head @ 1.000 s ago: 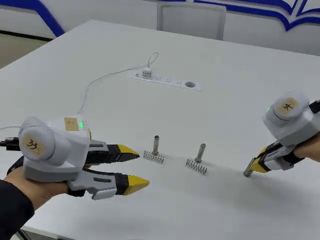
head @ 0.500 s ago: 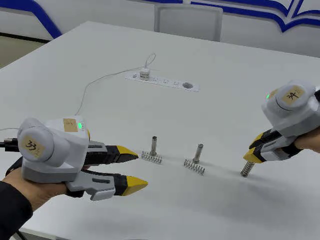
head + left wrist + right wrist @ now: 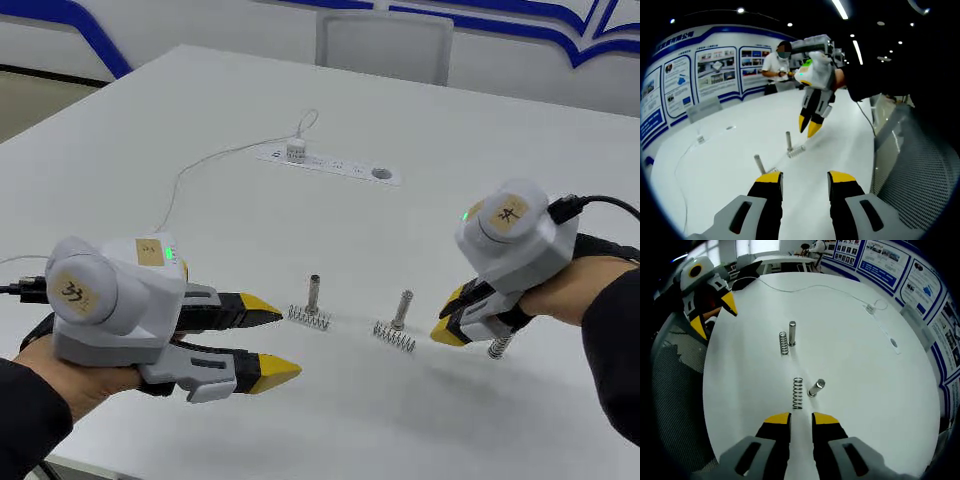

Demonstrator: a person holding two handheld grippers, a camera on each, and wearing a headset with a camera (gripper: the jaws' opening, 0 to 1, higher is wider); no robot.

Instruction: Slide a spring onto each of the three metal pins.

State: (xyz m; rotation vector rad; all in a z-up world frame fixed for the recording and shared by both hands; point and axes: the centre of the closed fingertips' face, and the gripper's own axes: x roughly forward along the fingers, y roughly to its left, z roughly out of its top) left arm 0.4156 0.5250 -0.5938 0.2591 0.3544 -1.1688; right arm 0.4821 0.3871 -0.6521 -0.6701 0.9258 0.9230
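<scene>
Just two springs lying flat, both grippers empty

Near the centre of the head view the first pin (image 3: pixel 314 292) stands upright, with the first spring (image 3: pixel 308 318) lying flat on the table (image 3: pixel 300 100) at its foot. Right of it stands the second pin (image 3: pixel 404 307), and the second spring (image 3: pixel 394 337) lies just beside its base. Further right a third spring (image 3: pixel 497 347) stands on end, partly hidden behind the right gripper (image 3: pixel 445 335). Whether a pin runs through it I cannot tell.

The right gripper's yellow tips hang low over the table between the second spring and the third spring. In the right gripper view its jaws are parted by a narrow gap and grasp nothing. There the second spring (image 3: pixel 797 392) and second pin (image 3: pixel 816 387) sit just above the tips.

The left gripper (image 3: pixel 272 343) hovers at the lower left of the head view, well apart from the first pin. Its jaws are spread wide and carry nothing, and in the left gripper view they frame bare table below the pins.

At upper centre of the head view lie a white power strip (image 3: pixel 330 162) and its cable (image 3: pixel 220 152), with a chair (image 3: pixel 385 45) at the far edge.
</scene>
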